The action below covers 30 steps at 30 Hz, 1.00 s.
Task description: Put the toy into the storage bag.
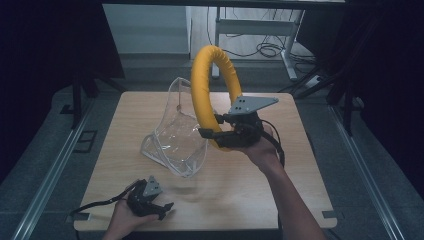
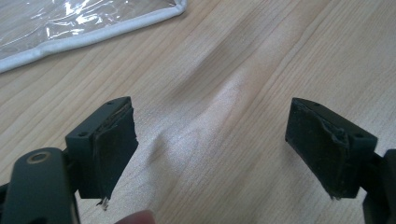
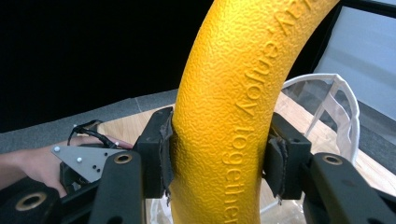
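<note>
A yellow foam ring [image 1: 206, 80] with raised lettering stands upright in the air above the table's middle. My right gripper [image 1: 216, 135] is shut on its lower arc, and in the right gripper view both pads press into the yellow ring [image 3: 233, 116]. Just left of the ring a clear plastic bag [image 1: 175, 135] with white piping stands open on the wood. My left gripper [image 1: 159, 207] rests low at the near left corner, open, with bare wood between its jaws. In the left gripper view the bag's white edge [image 2: 93, 32] lies at the upper left.
The wooden table [image 1: 240, 185] is square, with a metal rail [image 1: 50, 170] along the floor on the left. A desk frame and cables [image 1: 270, 45] stand behind the far edge. Dark curtains hang on both sides.
</note>
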{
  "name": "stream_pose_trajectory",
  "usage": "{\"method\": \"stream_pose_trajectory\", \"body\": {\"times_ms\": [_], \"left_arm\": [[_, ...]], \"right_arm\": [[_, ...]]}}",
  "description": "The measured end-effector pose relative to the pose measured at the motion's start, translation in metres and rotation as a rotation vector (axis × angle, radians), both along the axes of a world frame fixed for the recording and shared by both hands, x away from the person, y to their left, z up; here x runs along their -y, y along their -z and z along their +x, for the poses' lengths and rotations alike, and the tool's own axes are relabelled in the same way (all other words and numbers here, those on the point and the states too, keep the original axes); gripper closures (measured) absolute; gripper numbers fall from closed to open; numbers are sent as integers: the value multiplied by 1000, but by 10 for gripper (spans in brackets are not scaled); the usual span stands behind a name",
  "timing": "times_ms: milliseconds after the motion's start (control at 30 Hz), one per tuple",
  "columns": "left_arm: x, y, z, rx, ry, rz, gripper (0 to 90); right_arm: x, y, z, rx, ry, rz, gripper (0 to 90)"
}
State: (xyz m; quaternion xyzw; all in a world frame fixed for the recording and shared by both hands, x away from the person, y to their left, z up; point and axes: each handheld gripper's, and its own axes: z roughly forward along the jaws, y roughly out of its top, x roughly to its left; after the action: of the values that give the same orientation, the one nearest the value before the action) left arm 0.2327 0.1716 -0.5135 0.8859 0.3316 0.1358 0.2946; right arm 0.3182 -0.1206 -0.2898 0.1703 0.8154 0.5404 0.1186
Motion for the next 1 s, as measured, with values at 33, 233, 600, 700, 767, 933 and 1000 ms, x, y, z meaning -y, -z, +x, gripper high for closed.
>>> {"method": "stream_pose_trajectory", "body": {"times_ms": [33,233,600,700,767,933,1000], "left_arm": [[0,0,0,1,0,-1,162],[0,0,0,-1,0,4,162],[-1,-1,0,5,1,3,162],[-1,-1,0,5,0,3,162],[-1,-1,0,6,0,3,162],[-1,-1,0,6,1,4,162],[-1,-1,0,6,1,4,162]], "right_arm": [[-1,-1,0,1,-3,0,500],[-9,-4,0,6,-15,11,500],[-24,-12,-1,23,-43,24,500],[-28,-14,-1,24,-53,32,500],[-31,-15,0,26,-59,36,500],[-39,-17,-1,34,-77,42,499],[-41,-18,-1,33,-81,45,499]]}}
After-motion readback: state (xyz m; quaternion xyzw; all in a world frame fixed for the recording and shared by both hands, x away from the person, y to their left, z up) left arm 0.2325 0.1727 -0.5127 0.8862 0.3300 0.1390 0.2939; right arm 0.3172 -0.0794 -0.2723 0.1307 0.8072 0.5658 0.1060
